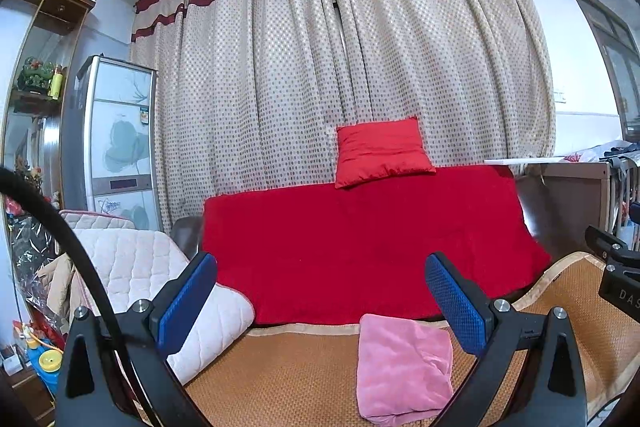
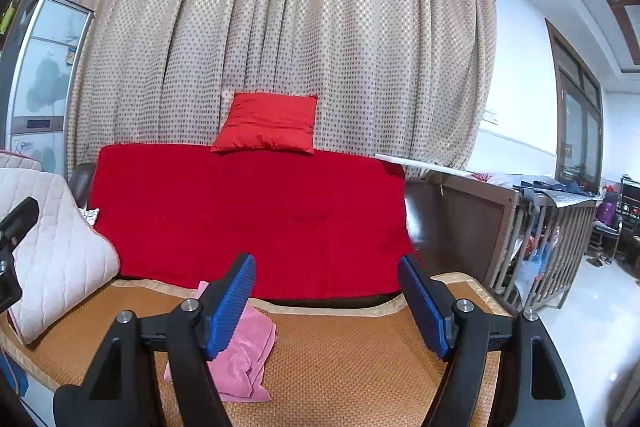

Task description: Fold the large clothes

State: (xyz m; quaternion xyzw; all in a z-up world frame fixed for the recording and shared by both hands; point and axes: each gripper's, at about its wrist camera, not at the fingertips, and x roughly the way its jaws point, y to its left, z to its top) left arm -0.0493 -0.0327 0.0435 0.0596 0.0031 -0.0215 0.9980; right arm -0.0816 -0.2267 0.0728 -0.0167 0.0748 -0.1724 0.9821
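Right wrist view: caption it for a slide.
Open right gripper above a folded pink cloth on a woven mat.

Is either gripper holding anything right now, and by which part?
Nothing is held. Left gripper and right gripper are open and empty; the pink cloth lies on the mat.

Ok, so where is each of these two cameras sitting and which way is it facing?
Left wrist: on the left tongs, facing level at the red-covered sofa back and dotted curtain; its blue pads show open, with the right tongs' edge at right.
Right wrist: on the right tongs, aimed slightly down at the same sofa; open pads, left tongs' edge at left.
Shared: folded pink cloth on the woven mat, red cushion, quilted pad.
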